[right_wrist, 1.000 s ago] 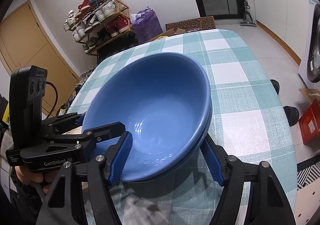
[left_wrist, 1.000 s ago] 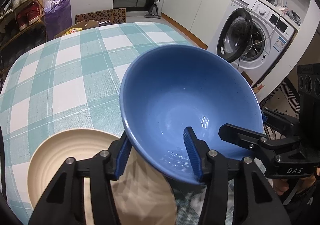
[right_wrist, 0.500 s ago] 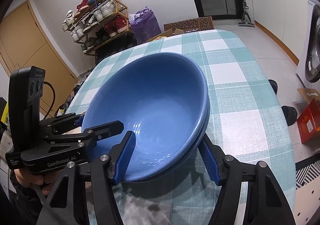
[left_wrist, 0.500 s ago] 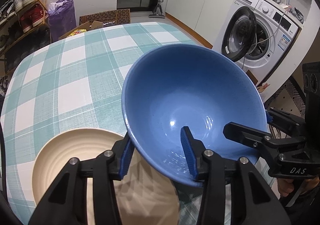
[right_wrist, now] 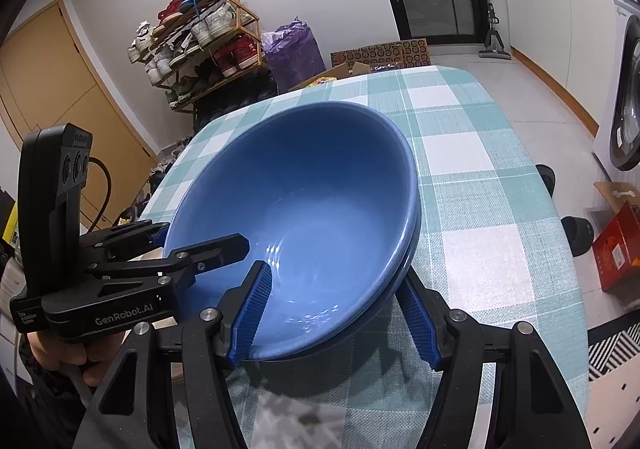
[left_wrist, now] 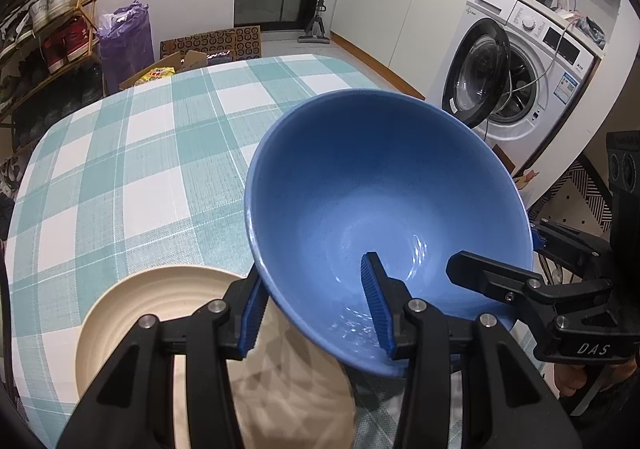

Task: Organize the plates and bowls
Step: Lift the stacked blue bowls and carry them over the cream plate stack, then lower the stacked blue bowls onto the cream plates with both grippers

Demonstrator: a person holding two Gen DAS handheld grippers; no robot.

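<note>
Two blue bowls (left_wrist: 380, 189) (right_wrist: 304, 189) sit nested one in the other; their double rim shows on the right in the right wrist view. They lean over the checked tablecloth (left_wrist: 140, 169). My left gripper (left_wrist: 312, 269) (right_wrist: 204, 233) is shut on the bowls' left wall, one pad inside and one outside. My right gripper (right_wrist: 334, 275) (left_wrist: 494, 249) is shut on the near wall the same way, its pads astride both rims. A cream ribbed plate (left_wrist: 160, 301) lies on the cloth under the left gripper, partly hidden by its fingers and the bowls.
The table's right edge (right_wrist: 552, 249) drops to the floor, where dark slippers (right_wrist: 576, 233) and a red box (right_wrist: 616, 253) lie. A washing machine (left_wrist: 520, 61) with its door open stands to the right. A shoe rack (right_wrist: 200, 45) and cardboard boxes (left_wrist: 212, 45) are beyond the far edge.
Both grippers' jaws have narrowed a little onto the bowls' walls. The bowls and both hands have stayed about where they were.
</note>
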